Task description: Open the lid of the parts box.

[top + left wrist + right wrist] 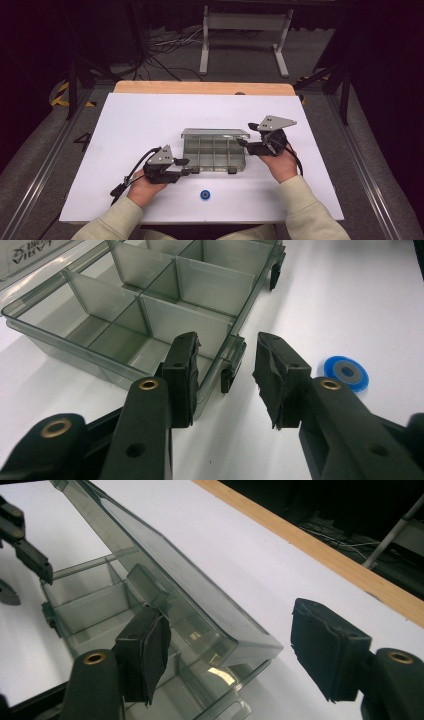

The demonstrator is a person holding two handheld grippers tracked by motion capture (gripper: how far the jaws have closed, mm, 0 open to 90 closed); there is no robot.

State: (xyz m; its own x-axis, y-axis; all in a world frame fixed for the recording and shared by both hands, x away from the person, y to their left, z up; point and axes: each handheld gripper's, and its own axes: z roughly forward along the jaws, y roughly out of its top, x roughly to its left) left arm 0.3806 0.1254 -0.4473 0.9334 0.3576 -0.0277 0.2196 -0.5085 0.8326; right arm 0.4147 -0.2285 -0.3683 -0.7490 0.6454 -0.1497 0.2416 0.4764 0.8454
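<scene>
Left claw (186,166) sits released at the near-left corner of the clear compartment box (214,155), jaws straddling a black latch (227,380) without pressing it. Mid-table (130,125), the box stands with its lid (215,133) raised. Right claw (243,135) gapes around the lid's corner, not clamped. A blue disc (204,195) lies nearby.

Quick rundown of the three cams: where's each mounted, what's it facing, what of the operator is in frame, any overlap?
High view: fixed above the person's side, looking forward and down at the white table; both forearms, the left gripper and right gripper show.
Left gripper view: rides the left gripper, facing the clear compartment box front edge, a black latch between its fingers, blue disc beyond.
Right gripper view: rides the right gripper, facing the raised lid; its fingers straddle the lid's corner.
Shared: all three see the box.
</scene>
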